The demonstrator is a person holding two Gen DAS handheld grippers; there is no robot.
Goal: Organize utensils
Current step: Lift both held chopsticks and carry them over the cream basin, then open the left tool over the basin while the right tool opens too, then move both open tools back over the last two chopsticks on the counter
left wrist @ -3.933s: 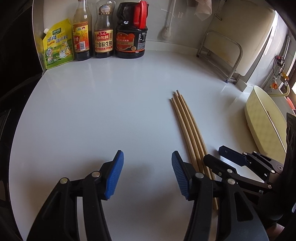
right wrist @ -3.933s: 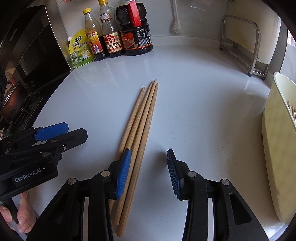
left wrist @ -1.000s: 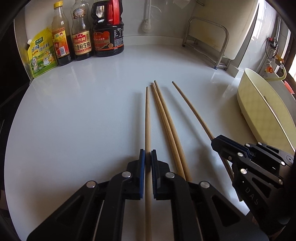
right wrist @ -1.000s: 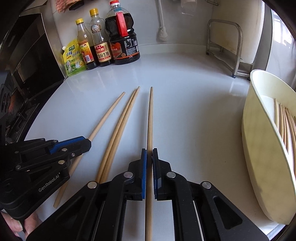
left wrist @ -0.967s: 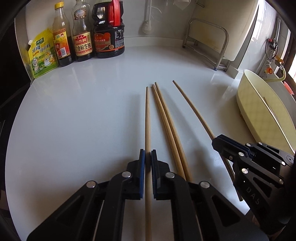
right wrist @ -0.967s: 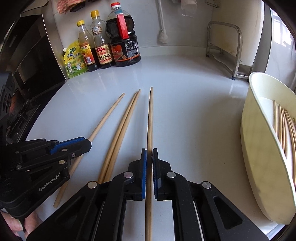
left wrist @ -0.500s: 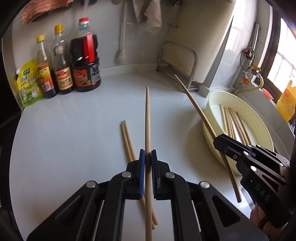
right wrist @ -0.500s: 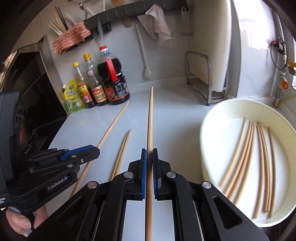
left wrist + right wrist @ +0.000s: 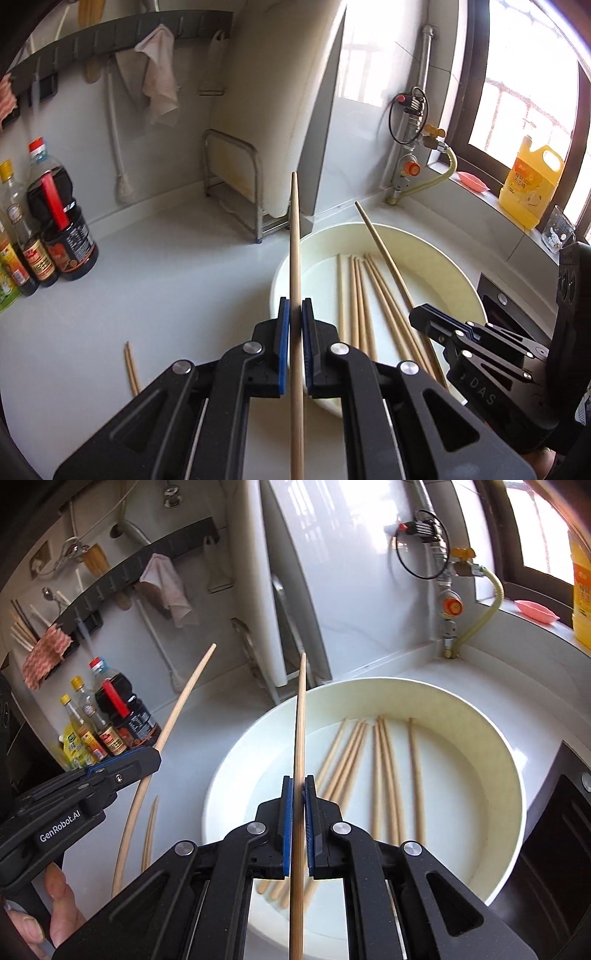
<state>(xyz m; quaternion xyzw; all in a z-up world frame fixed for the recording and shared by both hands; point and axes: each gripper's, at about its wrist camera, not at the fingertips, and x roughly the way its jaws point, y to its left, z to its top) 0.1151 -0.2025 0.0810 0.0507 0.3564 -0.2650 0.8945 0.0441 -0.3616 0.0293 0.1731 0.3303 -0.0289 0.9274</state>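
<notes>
White lettering "GenRobot.AI" reads on the side of the black left gripper [image 9: 110, 771] in the right wrist view. "DAS" is embossed on the black body of the right gripper [image 9: 424, 317] in the left wrist view. Labels on the dark sauce bottles [image 9: 61, 236] and the yellow plastic jug [image 9: 532, 184] carry print too small to read.

Daylight floods in from the window [image 9: 532, 85] up and right of the left claw [image 9: 294, 314], blown out white. The bench [image 9: 166, 280] shows soft glare. Fisheye bending curves the edges; corners go black.
</notes>
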